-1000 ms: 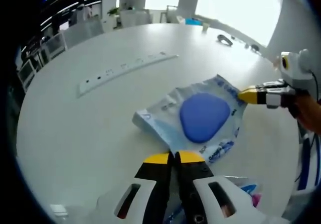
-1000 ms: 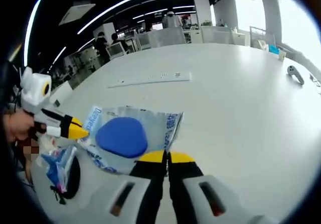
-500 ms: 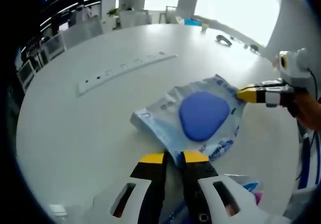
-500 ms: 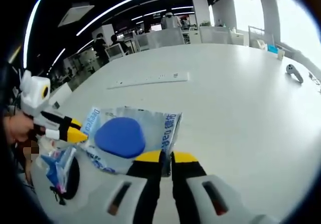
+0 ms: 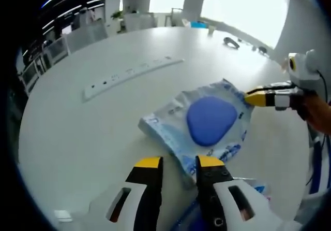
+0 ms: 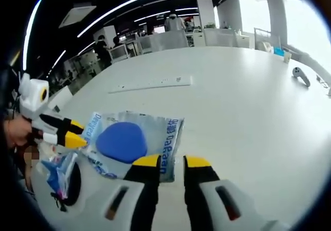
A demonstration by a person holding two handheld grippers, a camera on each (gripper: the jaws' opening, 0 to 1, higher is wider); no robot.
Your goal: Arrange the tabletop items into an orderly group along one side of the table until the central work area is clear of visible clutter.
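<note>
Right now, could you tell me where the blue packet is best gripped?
Probably by a thin flat edge, not the bulging blue middle. The blue packet lies flat on the table, and its near edge faces the open left gripper, so slide the jaws in low from there.

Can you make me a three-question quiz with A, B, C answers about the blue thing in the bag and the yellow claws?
1. Where does the packet lie?
A. On the white table
B. On a chair
C. On the floor

2. What colour is the rounded pad inside the packet?
A. Red
B. Blue
C. Green

3. How is the left claw?
A. Shut on the packet
B. Open, with a gap between its tips
C. Shut on a cable

Answers:
1 A: the packet rests flat on the white table.
2 B: the pad shows blue through the clear wrap.
3 B: the left claw has its yellow tips apart, and so has the right claw.
</note>
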